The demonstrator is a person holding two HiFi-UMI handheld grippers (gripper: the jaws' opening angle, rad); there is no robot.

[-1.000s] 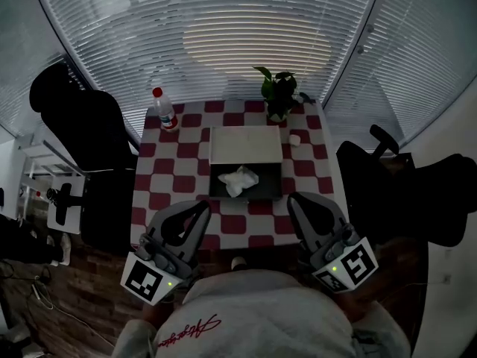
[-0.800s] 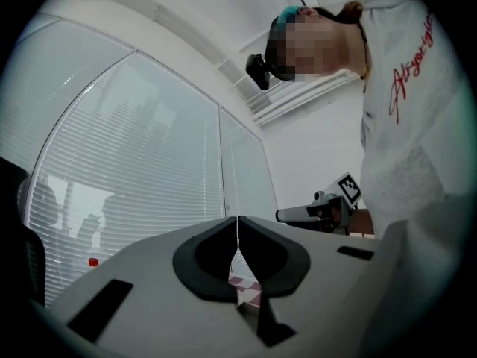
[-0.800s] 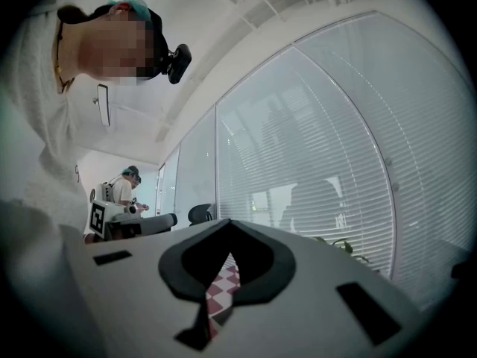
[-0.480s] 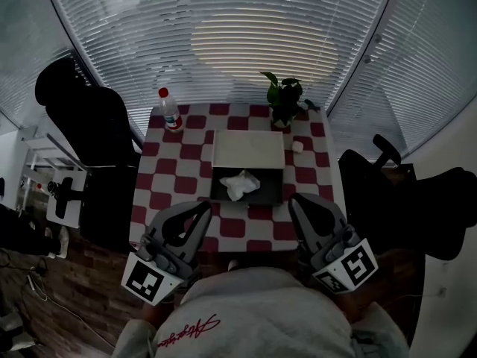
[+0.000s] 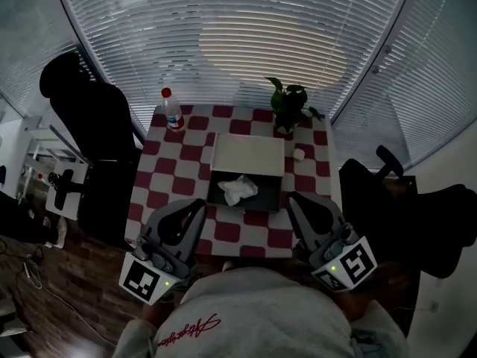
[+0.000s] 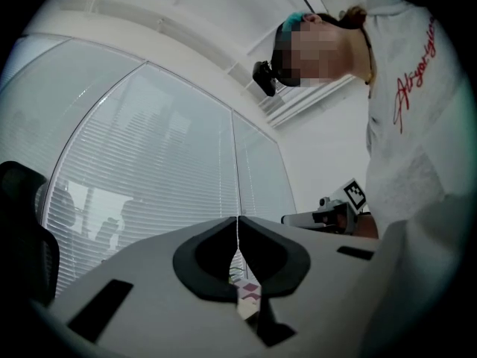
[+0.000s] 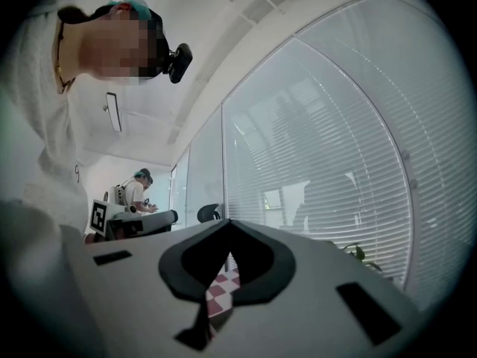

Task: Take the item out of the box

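1. Left gripper is hovering at the lower left of the head view, over the near counter edge. In its own view the jaws are meeting tip to tip, with nothing between them.
2. Right gripper is hovering at the lower right. Its own view is showing the jaws pressed together and empty.
3. Box is sitting open at frame centre on the checked counter, just beyond both grippers. Its pale lid is lying back toward the blinds.
4. Item, white and crumpled, is lying inside the box, left of middle. Neither gripper is touching it.
5. Bottle is standing at the counter's upper left corner and plant at its upper right.
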